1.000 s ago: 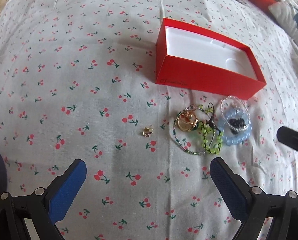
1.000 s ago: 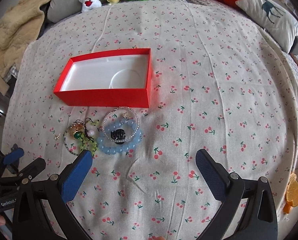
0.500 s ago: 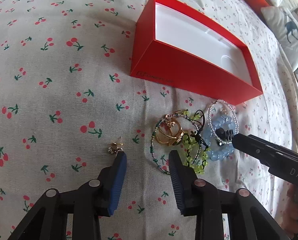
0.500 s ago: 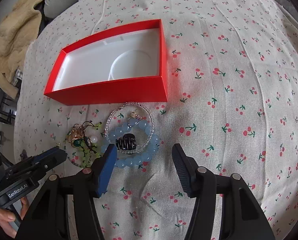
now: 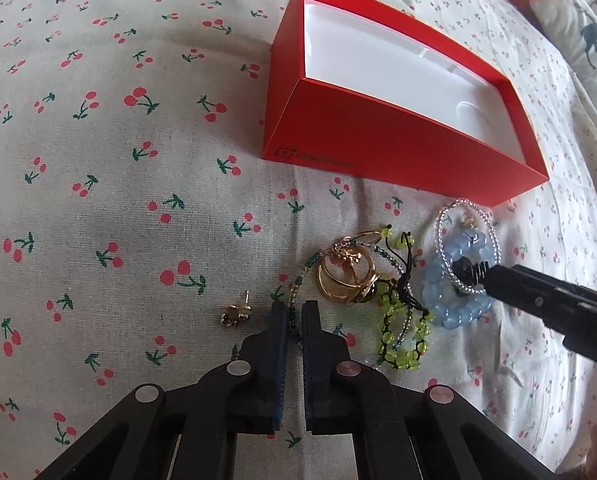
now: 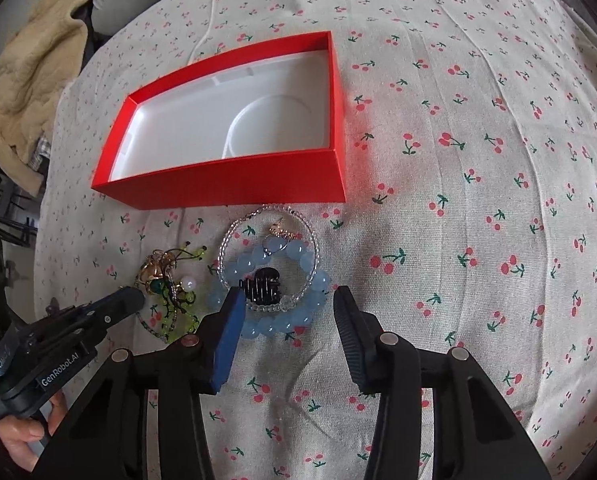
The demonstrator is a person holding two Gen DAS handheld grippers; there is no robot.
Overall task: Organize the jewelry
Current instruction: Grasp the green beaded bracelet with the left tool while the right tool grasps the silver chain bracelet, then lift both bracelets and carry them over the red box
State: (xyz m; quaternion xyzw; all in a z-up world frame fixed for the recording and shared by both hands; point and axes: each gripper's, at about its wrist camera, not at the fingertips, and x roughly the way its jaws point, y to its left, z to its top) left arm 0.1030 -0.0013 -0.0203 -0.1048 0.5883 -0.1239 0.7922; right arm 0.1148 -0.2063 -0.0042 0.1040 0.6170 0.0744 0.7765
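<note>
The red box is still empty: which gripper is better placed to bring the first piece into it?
Probably left: the left gripper is shut on the green bead strand. The right gripper only straddles the blue bracelet.

jewelry (image 5: 398, 292): tangled heap on cloth | red box (image 5: 402, 160): open, just behind

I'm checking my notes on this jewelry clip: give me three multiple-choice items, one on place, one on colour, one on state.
1. Where does the small gold earring lie?
A. inside the box
B. on the cloth just left of the left claw's tips
C. on the blue bracelet

2. What colour is the box outside?
A. red
B. white
C. green

3. How does the left claw stand?
A. wide open
B. shut on a thin beaded strand
C. shut on the box

Answers: 1 B, it sits on the cherry-print cloth beside the tips. 2 A, red walls, white lining. 3 B, the thin beaded strand runs between its closed pads.
</note>
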